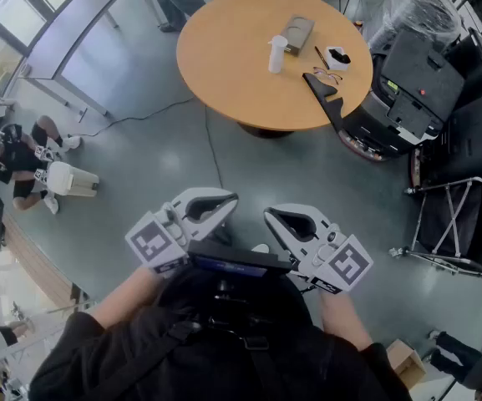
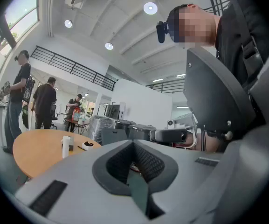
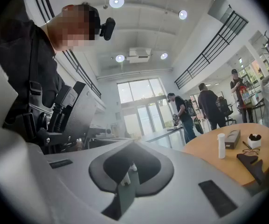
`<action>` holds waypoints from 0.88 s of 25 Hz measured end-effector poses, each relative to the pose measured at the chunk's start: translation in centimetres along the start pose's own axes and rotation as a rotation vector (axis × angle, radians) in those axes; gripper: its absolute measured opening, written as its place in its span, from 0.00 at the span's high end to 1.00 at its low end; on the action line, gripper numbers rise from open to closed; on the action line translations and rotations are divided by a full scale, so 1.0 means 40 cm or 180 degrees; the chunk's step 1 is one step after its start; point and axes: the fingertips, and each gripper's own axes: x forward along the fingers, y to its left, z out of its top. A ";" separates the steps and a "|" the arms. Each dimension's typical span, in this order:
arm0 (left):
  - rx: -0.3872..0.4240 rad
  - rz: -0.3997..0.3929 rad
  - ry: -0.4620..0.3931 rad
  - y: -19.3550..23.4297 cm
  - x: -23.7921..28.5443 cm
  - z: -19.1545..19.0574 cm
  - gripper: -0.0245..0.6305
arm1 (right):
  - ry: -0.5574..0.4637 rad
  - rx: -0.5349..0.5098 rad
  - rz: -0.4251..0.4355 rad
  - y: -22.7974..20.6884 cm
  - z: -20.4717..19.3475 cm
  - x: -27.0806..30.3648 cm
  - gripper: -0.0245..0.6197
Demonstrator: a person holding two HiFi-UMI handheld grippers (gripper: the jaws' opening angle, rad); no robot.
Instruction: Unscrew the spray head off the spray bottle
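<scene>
A white spray bottle (image 1: 278,54) stands upright on a round wooden table (image 1: 224,57), far ahead of me across the grey floor. The left gripper view shows the spray bottle (image 2: 66,146) small at the left, and the right gripper view shows the spray bottle (image 3: 221,145) at the right. My left gripper (image 1: 228,200) and right gripper (image 1: 271,216) are held close to my chest, tips turned toward each other, both far from the bottle. The left gripper (image 2: 134,142) and the right gripper (image 3: 133,143) each have their jaws shut with nothing between them.
On the table near the bottle lie a brown case (image 1: 297,33), a small white dish (image 1: 337,56), glasses (image 1: 327,76) and a black object (image 1: 323,87). Black equipment (image 1: 420,82) stands right of the table. A person sits on the floor (image 1: 23,161) at left. A long grey table (image 1: 82,15) is beyond.
</scene>
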 end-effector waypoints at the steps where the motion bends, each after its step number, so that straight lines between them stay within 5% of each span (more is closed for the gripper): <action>1: 0.0001 -0.0005 -0.0003 0.027 -0.004 0.003 0.96 | -0.0004 0.0006 -0.0013 -0.010 0.002 0.022 0.97; 10: 0.0314 -0.0222 -0.0079 0.280 -0.072 0.057 0.96 | -0.0016 -0.0024 -0.0243 -0.109 0.019 0.276 0.97; 22: 0.0269 -0.0562 -0.0006 0.609 -0.141 0.073 0.96 | 0.0000 -0.0077 -0.0560 -0.249 0.016 0.593 0.97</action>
